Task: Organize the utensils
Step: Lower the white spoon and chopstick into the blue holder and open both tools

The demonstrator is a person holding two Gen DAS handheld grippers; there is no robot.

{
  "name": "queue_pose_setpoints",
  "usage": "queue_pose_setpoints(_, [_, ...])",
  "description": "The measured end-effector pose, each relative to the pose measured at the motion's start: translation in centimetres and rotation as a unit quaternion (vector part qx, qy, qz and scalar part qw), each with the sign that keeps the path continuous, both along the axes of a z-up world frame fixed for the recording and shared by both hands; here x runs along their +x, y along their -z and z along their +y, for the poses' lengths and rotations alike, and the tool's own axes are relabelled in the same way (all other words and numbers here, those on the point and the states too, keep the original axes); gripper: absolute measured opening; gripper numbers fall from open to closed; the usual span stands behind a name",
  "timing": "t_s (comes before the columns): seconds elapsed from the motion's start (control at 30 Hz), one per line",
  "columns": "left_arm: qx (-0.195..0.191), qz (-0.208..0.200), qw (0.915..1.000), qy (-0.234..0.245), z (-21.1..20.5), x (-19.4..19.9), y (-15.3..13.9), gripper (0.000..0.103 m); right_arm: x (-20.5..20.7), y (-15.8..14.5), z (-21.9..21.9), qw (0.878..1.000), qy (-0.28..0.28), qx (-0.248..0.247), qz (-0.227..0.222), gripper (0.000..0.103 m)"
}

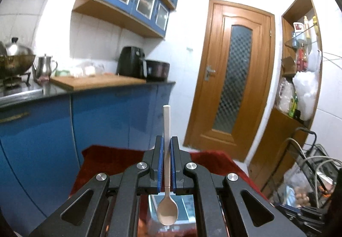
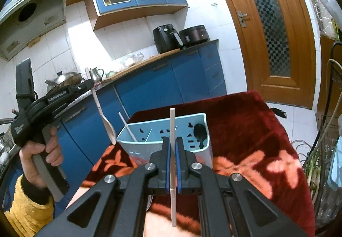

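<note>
My left gripper (image 1: 167,140) is shut on a beige spoon (image 1: 167,207), handle up, bowl hanging down near the camera. In the right wrist view that left gripper (image 2: 90,85) holds the spoon (image 2: 106,123) just left of a light blue utensil caddy (image 2: 154,130). My right gripper (image 2: 172,143) is shut on a thin white stick-like utensil (image 2: 172,125), upright, in front of the caddy. The caddy stands on a red blanket (image 2: 245,130) and holds a white stick (image 2: 128,128) at its left and a black spoon (image 2: 200,131) at its right.
Blue kitchen cabinets (image 2: 171,78) and a dark counter with an air fryer (image 2: 167,38), a cooker (image 2: 195,35), a wok (image 2: 64,80) and a cutting board (image 1: 96,82) stand behind. A wooden door (image 2: 271,29) is on the right. Cables and bags (image 1: 310,172) lie at the right.
</note>
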State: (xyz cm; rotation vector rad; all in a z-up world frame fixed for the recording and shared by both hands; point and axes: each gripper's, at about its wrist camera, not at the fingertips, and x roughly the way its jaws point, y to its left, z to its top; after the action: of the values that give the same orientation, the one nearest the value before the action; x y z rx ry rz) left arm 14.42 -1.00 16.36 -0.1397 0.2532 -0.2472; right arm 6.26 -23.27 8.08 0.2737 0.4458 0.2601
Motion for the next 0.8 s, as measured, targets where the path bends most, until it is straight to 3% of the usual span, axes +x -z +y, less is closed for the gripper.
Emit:
queue_pose_setpoints(0.1, [0.001, -0.012, 0.9999, -0.005, -0.5, 0.7, 0.6, 0.006, 0.5, -0.5, -0.4, 1.0, 0.006, 0.0, -0.008, 0.006])
queue_pose_setpoints(0.33, [-0.012, 0.023, 0.9997, -0.004, -0.6, 2.5, 4.0, 0.006, 1.8, -2.3, -0.8, 0.999, 0.026, 0.002, -0.038, 0.006])
queue_pose_setpoints(0.6, [-0.009, 0.042, 0.9991, 0.0, -0.3, 3.0, 6.4, 0.006, 4.4, -4.2, -0.1, 0.994, 0.063, -0.032, -0.086, 0.006])
queue_pose_setpoints(0.8, [-0.015, 0.054, 0.9984, 0.008, -0.1, 3.4, 7.4, 0.006, 6.7, -3.8, 1.1, 0.991, 0.072, -0.057, -0.1, 0.006])
